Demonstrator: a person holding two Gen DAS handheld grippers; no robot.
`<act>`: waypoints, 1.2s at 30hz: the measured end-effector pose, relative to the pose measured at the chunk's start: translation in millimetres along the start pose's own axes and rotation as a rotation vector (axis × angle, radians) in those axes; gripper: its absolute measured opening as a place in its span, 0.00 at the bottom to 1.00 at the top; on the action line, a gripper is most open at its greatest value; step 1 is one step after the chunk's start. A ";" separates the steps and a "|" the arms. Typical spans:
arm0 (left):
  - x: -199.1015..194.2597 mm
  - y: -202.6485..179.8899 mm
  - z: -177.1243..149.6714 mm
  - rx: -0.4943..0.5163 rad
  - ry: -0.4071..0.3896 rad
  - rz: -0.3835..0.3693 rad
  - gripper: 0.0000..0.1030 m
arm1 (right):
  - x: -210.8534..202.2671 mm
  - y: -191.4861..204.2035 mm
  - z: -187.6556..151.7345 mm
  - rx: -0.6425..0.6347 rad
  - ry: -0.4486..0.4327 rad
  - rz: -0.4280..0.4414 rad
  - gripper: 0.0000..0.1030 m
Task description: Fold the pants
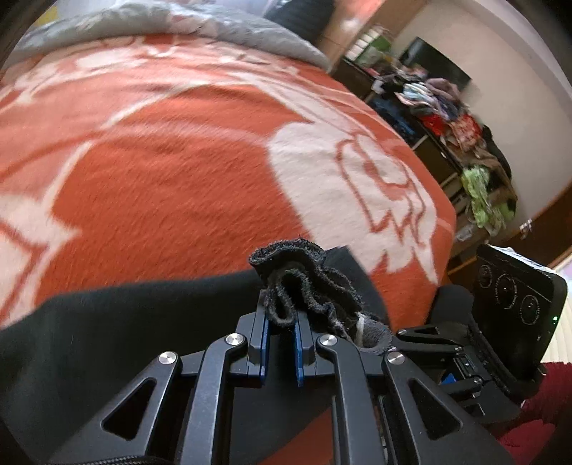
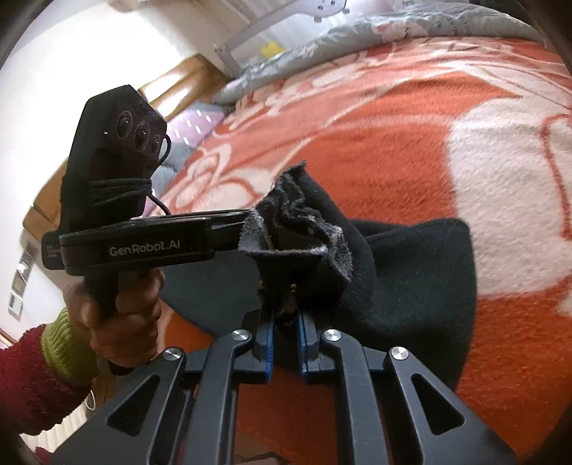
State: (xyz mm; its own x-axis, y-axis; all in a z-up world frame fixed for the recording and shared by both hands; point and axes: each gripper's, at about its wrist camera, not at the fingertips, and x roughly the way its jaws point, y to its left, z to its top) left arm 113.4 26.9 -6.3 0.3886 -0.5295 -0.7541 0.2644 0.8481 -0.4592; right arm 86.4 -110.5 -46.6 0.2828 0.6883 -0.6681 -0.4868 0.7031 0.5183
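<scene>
The black pants [image 1: 143, 322] are held up above an orange and white blanket [image 1: 178, 161] on a bed. My left gripper [image 1: 281, 322] is shut on a bunched, frayed edge of the pants [image 1: 296, 279]. My right gripper [image 2: 286, 318] is shut on another bunched edge of the same pants [image 2: 296, 221], and the dark cloth [image 2: 411, 286] hangs away to the right of it. In the right wrist view the left gripper [image 2: 246, 218] comes in from the left, side by side with mine, pinching the cloth beside my grip. A hand [image 2: 121, 314] in a red sleeve holds its handle.
Grey bedding [image 1: 178, 21] lies at the far end of the bed. Past the bed's right edge stands a low shelf piled with clothes [image 1: 461, 136], against a pale wall. The right gripper's body [image 1: 511, 304] shows at the right edge of the left wrist view.
</scene>
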 end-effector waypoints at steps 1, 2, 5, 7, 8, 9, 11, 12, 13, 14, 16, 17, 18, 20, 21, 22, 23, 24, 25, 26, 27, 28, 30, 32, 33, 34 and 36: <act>2.4 4.8 -2.9 -0.016 0.003 0.003 0.06 | 3.4 0.5 0.1 -0.005 0.010 -0.003 0.14; 4.4 8.3 -5.4 -0.029 0.005 0.007 0.06 | 8.7 2.3 1.3 -0.009 0.022 -0.008 0.14; 9.6 20.2 -12.7 -0.075 0.008 0.016 0.06 | 16.3 4.2 2.0 -0.011 0.048 -0.014 0.19; 10.2 27.4 -19.4 -0.106 0.009 0.020 0.07 | 20.3 7.1 2.2 -0.019 0.060 -0.013 0.23; 10.4 30.5 -22.5 -0.120 0.010 0.021 0.08 | 23.3 8.7 2.8 -0.026 0.066 -0.009 0.27; 10.4 33.7 -26.1 -0.135 0.009 0.022 0.09 | 25.4 10.1 2.8 -0.029 0.071 -0.001 0.30; 8.1 41.4 -32.7 -0.160 0.005 0.029 0.11 | 25.5 16.1 -2.0 -0.043 0.081 0.009 0.37; 6.3 45.9 -36.8 -0.178 0.003 0.033 0.12 | 26.1 19.5 -3.7 -0.056 0.086 0.009 0.38; 4.2 48.7 -39.5 -0.193 -0.002 0.035 0.13 | 27.7 22.1 -4.2 -0.067 0.093 0.008 0.39; 1.1 51.9 -42.4 -0.209 -0.009 0.038 0.16 | 28.9 24.1 -5.6 -0.072 0.099 0.011 0.40; -7.6 58.0 -48.9 -0.250 -0.026 0.033 0.24 | 28.6 27.1 -6.9 -0.076 0.109 0.022 0.41; -12.7 60.9 -52.2 -0.273 -0.040 0.031 0.33 | 27.3 29.5 -7.2 -0.080 0.116 0.034 0.41; -19.0 63.3 -56.7 -0.297 -0.058 0.030 0.38 | 26.9 31.5 -6.9 -0.084 0.121 0.041 0.41; -31.1 67.7 -65.2 -0.337 -0.088 0.051 0.48 | 24.3 36.4 -7.0 -0.095 0.127 0.055 0.41; -36.0 69.9 -68.8 -0.352 -0.098 0.058 0.48 | 23.3 39.6 -5.8 -0.100 0.129 0.065 0.41; -40.8 71.4 -72.8 -0.368 -0.108 0.062 0.49 | 22.3 42.2 -4.8 -0.104 0.129 0.072 0.41; -44.9 72.5 -76.6 -0.383 -0.116 0.064 0.52 | 21.5 46.3 -2.9 -0.113 0.129 0.081 0.41; -49.4 74.2 -80.7 -0.403 -0.125 0.069 0.53 | 20.2 49.0 -1.5 -0.118 0.126 0.086 0.41; -54.3 77.1 -84.8 -0.420 -0.135 0.072 0.53 | 19.9 52.3 0.4 -0.125 0.123 0.092 0.41; -58.4 78.5 -88.6 -0.434 -0.145 0.075 0.53 | 19.0 55.6 2.0 -0.130 0.121 0.100 0.41; -63.7 80.4 -93.8 -0.452 -0.156 0.080 0.53 | 19.8 58.2 3.8 -0.133 0.119 0.104 0.41; -67.3 81.8 -96.4 -0.464 -0.164 0.085 0.54 | 20.0 60.8 5.1 -0.136 0.116 0.108 0.41; -76.0 85.2 -104.7 -0.494 -0.188 0.093 0.55 | 22.0 66.1 7.8 -0.146 0.118 0.117 0.41; -87.1 90.9 -113.8 -0.521 -0.210 0.100 0.55 | 24.3 70.8 9.8 -0.153 0.122 0.123 0.41; -93.1 94.0 -118.4 -0.535 -0.224 0.109 0.55 | 25.4 72.8 10.5 -0.157 0.123 0.125 0.41; -97.3 95.9 -121.6 -0.544 -0.233 0.114 0.55 | 26.3 74.9 11.0 -0.162 0.125 0.126 0.41; -106.5 100.5 -128.7 -0.570 -0.252 0.126 0.57 | 29.4 79.4 12.8 -0.170 0.128 0.132 0.41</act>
State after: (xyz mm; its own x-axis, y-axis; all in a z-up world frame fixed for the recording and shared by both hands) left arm -15.0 171.2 -32.6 0.5999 -0.3549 -0.7171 -0.2814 0.7454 -0.6043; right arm 66.7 -32.1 -18.2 0.1058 0.7360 -0.6687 -0.6478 0.5612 0.5152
